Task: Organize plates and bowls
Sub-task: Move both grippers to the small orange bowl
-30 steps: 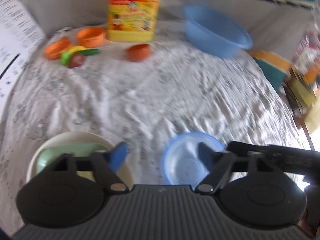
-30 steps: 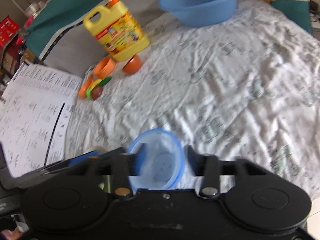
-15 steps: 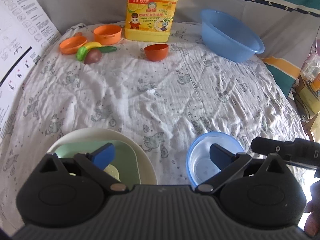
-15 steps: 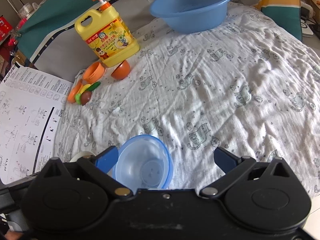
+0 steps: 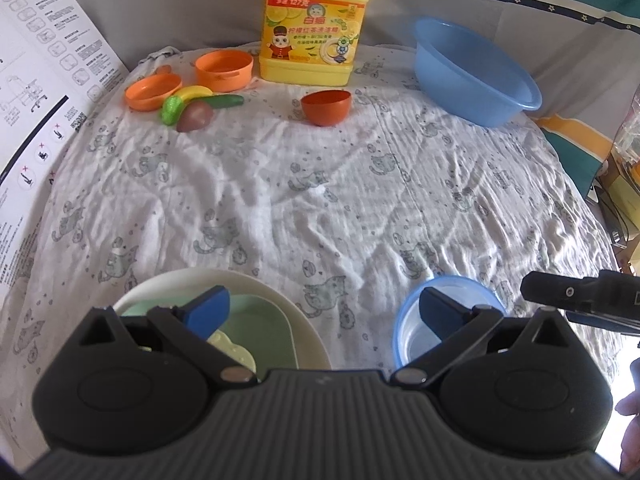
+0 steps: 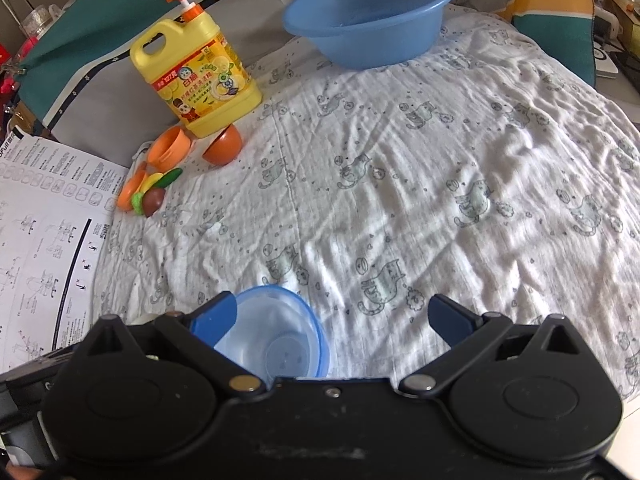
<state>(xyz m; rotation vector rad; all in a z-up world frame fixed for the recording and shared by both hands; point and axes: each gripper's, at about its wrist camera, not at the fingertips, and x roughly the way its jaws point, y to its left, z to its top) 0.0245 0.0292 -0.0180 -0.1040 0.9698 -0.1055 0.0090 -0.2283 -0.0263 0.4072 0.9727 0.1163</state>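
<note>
White cotton cloth [image 5: 320, 200], printed with small grey cats, is spread over the whole work surface, probably so that the dishes do not slide or knock. Near the front edge a cream plate [image 5: 304, 320] is seen with a pale green plate [image 5: 264, 328] laid inside it, which suggests that the plates are being collected in one stack. Just to the right, apart from the stack, a small clear blue bowl [image 6: 280, 340] is standing upright on the cloth. The left gripper [image 5: 324, 308] is held above the gap between the stack and the bowl; its jaws are spread to the full and nothing is gripped. The right gripper [image 6: 332, 316] is likewise wide open, with its left finger over the bowl's rim, yet no pad is pressed on it, so the bowl is judged to be released. At the far side an orange bowl [image 5: 224, 70], an orange plate [image 5: 152, 92] and a dark orange bowl [image 5: 326, 106] are left beside toy food [image 5: 192, 110], a yellow detergent jug [image 5: 316, 20] and a big blue basin [image 5: 472, 76]. These are probably to be sorted next.
</note>
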